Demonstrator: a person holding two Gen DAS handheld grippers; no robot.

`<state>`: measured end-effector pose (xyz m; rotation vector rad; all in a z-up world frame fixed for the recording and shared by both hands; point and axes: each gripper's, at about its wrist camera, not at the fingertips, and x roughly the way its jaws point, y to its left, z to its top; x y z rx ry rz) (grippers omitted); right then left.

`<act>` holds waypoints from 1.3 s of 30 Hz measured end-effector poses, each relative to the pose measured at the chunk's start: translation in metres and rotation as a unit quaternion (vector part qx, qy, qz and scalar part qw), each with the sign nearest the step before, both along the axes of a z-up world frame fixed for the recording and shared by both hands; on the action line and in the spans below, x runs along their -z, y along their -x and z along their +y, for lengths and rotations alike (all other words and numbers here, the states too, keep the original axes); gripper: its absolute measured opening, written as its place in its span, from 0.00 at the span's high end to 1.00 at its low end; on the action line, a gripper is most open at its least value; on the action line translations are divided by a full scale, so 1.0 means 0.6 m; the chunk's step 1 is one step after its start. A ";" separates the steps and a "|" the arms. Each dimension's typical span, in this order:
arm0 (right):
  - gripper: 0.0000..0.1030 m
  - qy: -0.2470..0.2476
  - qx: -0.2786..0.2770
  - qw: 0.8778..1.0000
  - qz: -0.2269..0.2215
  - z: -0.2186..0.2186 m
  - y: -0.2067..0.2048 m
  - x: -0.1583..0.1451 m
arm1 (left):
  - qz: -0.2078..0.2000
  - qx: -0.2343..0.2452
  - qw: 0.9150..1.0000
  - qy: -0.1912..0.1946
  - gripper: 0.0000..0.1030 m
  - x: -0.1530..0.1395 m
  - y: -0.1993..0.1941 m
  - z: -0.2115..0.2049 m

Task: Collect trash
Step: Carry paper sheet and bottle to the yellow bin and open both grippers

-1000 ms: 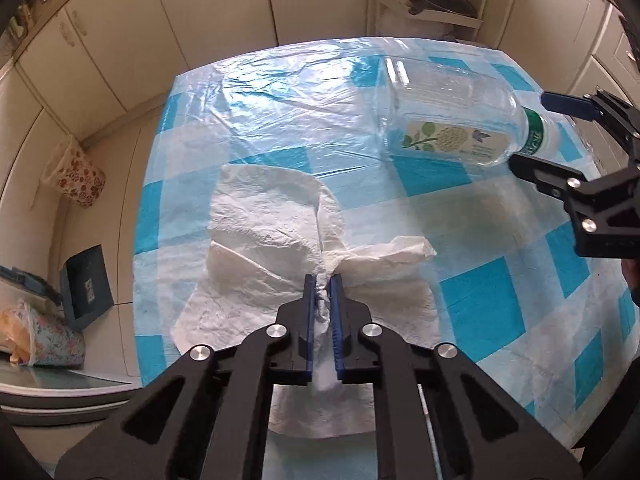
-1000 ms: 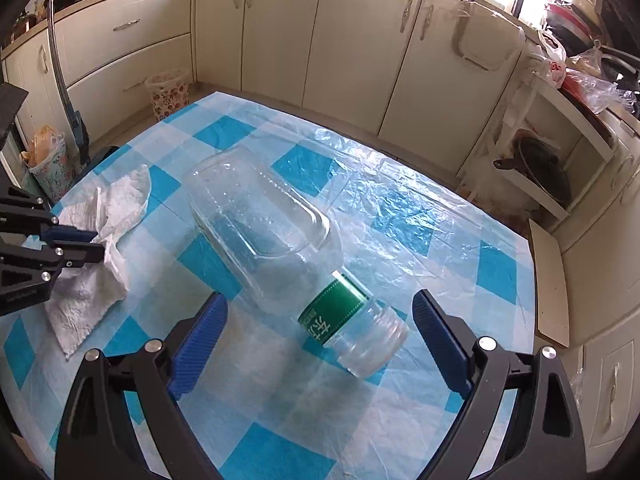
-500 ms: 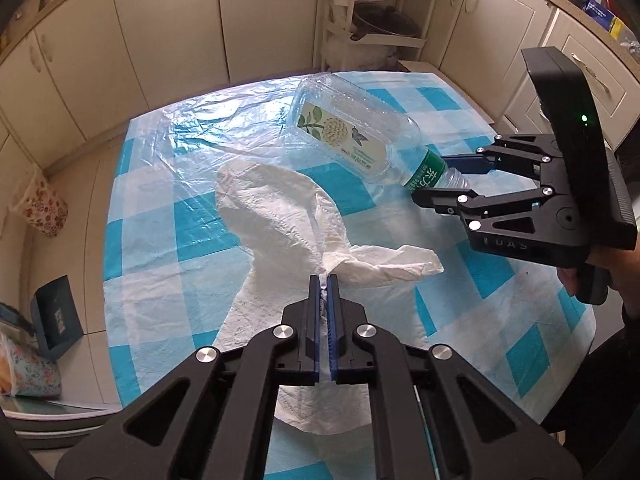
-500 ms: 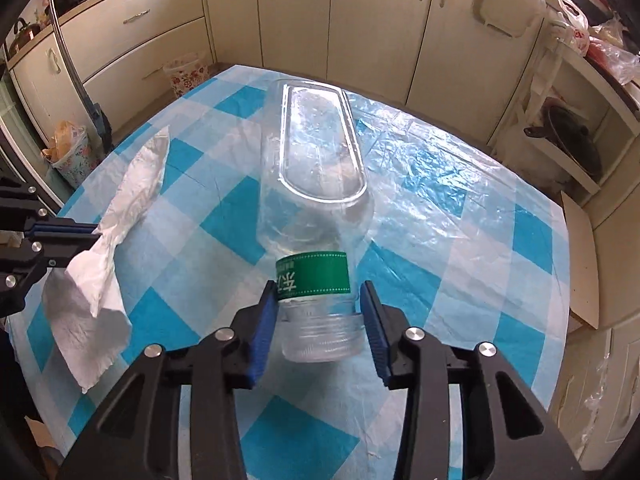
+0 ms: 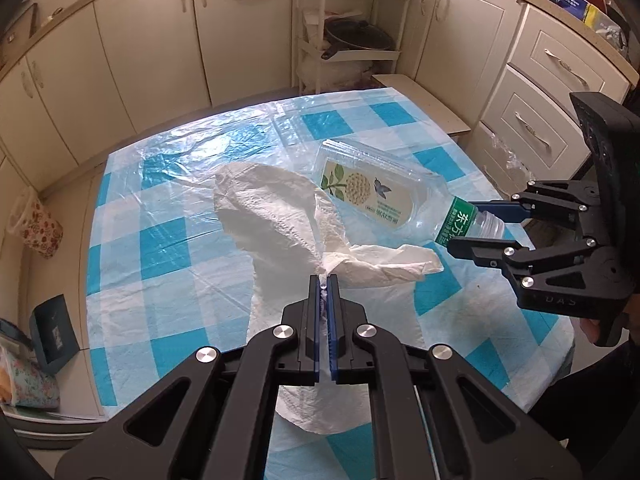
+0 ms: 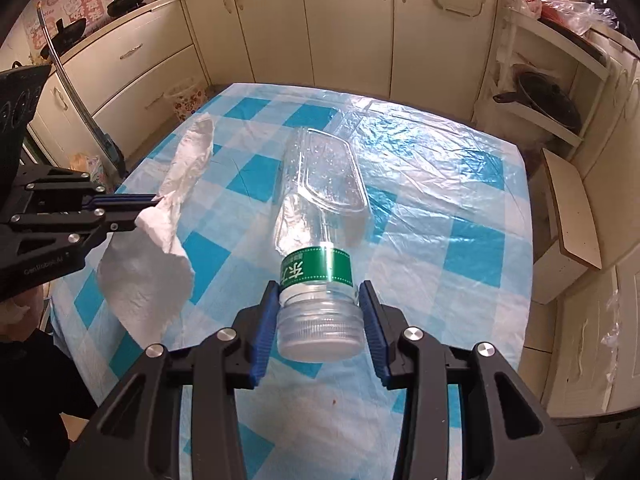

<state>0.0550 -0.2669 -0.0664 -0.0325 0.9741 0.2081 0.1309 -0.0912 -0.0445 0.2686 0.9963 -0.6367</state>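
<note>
Now, bottle [image 6: 320, 208] lengthwise along right fingers [image 6: 264, 332], neck gripped, base forward; left fingers [image 5: 335, 320] on tissue [image 5: 280, 216].

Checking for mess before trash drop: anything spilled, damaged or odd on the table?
No spill visible. The clear plastic bottle looks squashed flat along its body. A small reddish spot marks the checked tablecloth near its front edge. The rumpled paper towel looks dry.

- My two loads, the crumpled white paper towel [image 5: 280, 216] and clear plastic bottle [image 6: 320, 200], hang close together above the blue-checked, plastic-covered table [image 6: 460, 184].
- The table's far edge and corners lie bare.
</note>
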 end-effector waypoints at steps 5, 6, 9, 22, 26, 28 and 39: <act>0.61 -0.001 0.012 1.000 -0.018 -0.016 0.056 -0.025 | -0.005 0.017 1.000 0.011 0.97 -0.014 0.031 -0.022; 0.61 -0.001 0.015 1.000 -0.022 -0.019 0.068 -0.028 | -0.007 0.020 1.000 0.012 0.97 -0.016 0.037 -0.026; 0.61 -0.008 0.027 0.999 -0.025 -0.033 0.096 -0.034 | -0.006 0.025 0.999 0.023 0.97 -0.025 0.050 -0.036; 0.61 -0.054 0.060 0.992 -0.095 -0.070 0.179 -0.108 | -0.001 0.042 0.998 0.041 0.97 -0.038 0.069 -0.084; 0.61 -0.074 0.062 0.988 -0.117 -0.074 0.181 -0.126 | 0.006 0.040 0.998 0.049 0.97 -0.038 0.065 -0.084; 0.61 -0.084 0.060 0.987 -0.126 -0.076 0.184 -0.137 | 0.006 0.037 0.998 0.051 0.97 -0.039 0.061 -0.082; 0.61 -0.076 0.061 0.988 -0.117 -0.076 0.184 -0.134 | 0.002 0.040 0.998 0.058 0.97 -0.050 0.060 -0.082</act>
